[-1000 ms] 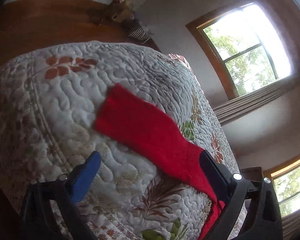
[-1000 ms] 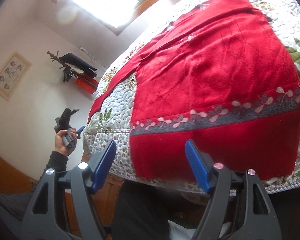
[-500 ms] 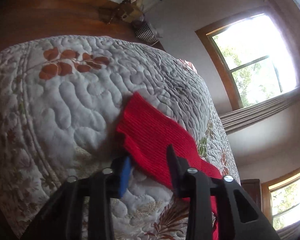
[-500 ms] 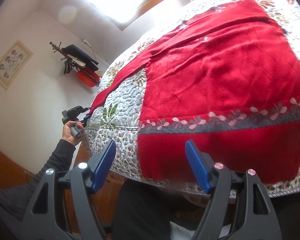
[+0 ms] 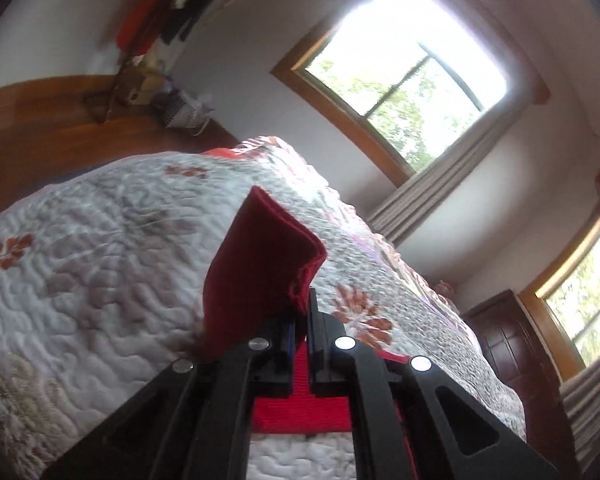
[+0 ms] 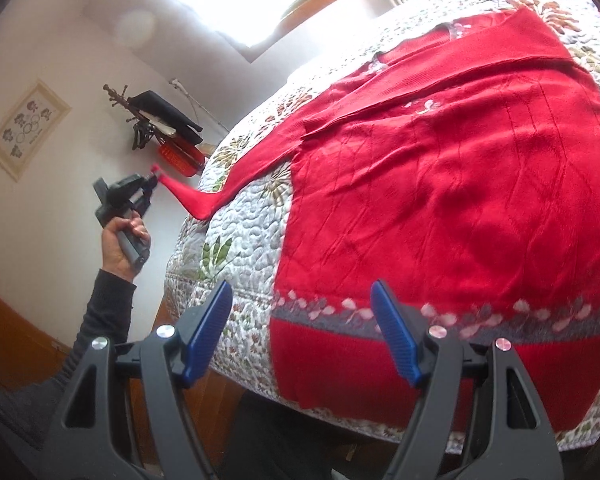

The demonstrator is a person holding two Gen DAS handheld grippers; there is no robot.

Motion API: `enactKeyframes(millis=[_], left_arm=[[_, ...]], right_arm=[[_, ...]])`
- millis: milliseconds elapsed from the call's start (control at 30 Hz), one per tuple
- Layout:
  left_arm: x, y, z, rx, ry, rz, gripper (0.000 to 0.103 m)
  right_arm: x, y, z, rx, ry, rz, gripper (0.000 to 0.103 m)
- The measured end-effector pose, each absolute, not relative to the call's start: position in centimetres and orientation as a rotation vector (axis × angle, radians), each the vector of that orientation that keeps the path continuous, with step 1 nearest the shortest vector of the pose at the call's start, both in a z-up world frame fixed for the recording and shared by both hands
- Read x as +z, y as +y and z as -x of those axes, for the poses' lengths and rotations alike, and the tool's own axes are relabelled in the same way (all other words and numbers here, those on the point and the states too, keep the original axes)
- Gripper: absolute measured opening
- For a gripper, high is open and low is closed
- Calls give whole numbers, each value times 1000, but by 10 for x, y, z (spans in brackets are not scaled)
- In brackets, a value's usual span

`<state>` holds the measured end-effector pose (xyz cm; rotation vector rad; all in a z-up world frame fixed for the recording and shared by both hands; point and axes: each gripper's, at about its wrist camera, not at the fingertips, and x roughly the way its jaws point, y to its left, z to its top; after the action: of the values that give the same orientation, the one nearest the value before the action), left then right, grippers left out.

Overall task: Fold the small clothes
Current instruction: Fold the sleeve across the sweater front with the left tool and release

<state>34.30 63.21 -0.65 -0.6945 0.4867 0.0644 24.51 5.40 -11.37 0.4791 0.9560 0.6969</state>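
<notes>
A red sweater point(image 6: 452, 200) with a grey flowered band lies spread flat on the quilted bed point(image 6: 244, 248). Its left sleeve point(image 6: 204, 200) is stretched off the bed's corner. My left gripper point(image 5: 300, 316) is shut on the sleeve cuff point(image 5: 264, 264), which is lifted and folded over above the quilt point(image 5: 100, 264). In the right wrist view that left gripper point(image 6: 150, 186) shows in a hand at the far left. My right gripper point(image 6: 302, 332) is open, hovering just off the sweater's lower hem with nothing between its blue pads.
The bed's near edge point(image 6: 236, 364) drops to a wooden floor. A coat rack point(image 6: 156, 120) and framed picture point(image 6: 28, 128) are on the wall. Windows point(image 5: 404, 72) with curtains and a dark cabinet point(image 5: 512, 344) lie beyond the bed.
My left gripper closed on the sleeve cuff and lifted it off the quilt, pulling the sleeve taut. The right gripper stayed open and shifted only slightly along the hem.
</notes>
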Motion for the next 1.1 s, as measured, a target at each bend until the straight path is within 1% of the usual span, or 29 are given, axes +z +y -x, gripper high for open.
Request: enactKeyframes(millis=[100, 167, 333, 433, 533, 633, 800, 933, 967, 1000, 1033, 1067, 1100], left_arm=[[17, 575, -379, -39, 484, 628, 3], [25, 536, -400, -94, 489, 579, 3], [22, 444, -441, -211, 530, 512, 3], [4, 392, -461, -268, 579, 472, 3], [-27, 341, -480, -313, 653, 434, 3], [-65, 304, -493, -340, 735, 411, 3], [-113, 274, -504, -358, 832, 378, 3], [-119, 276, -498, -378, 847, 366, 4], [-117, 280, -495, -386, 847, 373, 10], [-115, 284, -491, -399, 843, 388, 27], [-112, 290, -484, -407, 825, 408, 39], [-108, 296, -476, -416, 799, 429, 61], [-104, 303, -468, -426, 778, 442, 70]], right_arm=[[-117, 41, -268, 699, 973, -525, 73], [-118, 28, -284, 699, 977, -581, 75], [-112, 1, -326, 674, 959, -618, 76], [-110, -14, -350, 663, 944, -652, 76], [-114, -26, -379, 646, 953, -709, 77], [-118, -36, -412, 639, 976, -770, 82], [-118, -37, -466, 654, 1005, -808, 82], [-131, -26, -509, 710, 1077, -889, 82], [-136, -20, -519, 735, 1104, -909, 82], [-141, -14, -527, 744, 1124, -916, 82], [-144, -8, -534, 748, 1137, -907, 82], [-146, 0, -542, 759, 1155, -895, 82], [-151, 6, -548, 774, 1179, -890, 80]])
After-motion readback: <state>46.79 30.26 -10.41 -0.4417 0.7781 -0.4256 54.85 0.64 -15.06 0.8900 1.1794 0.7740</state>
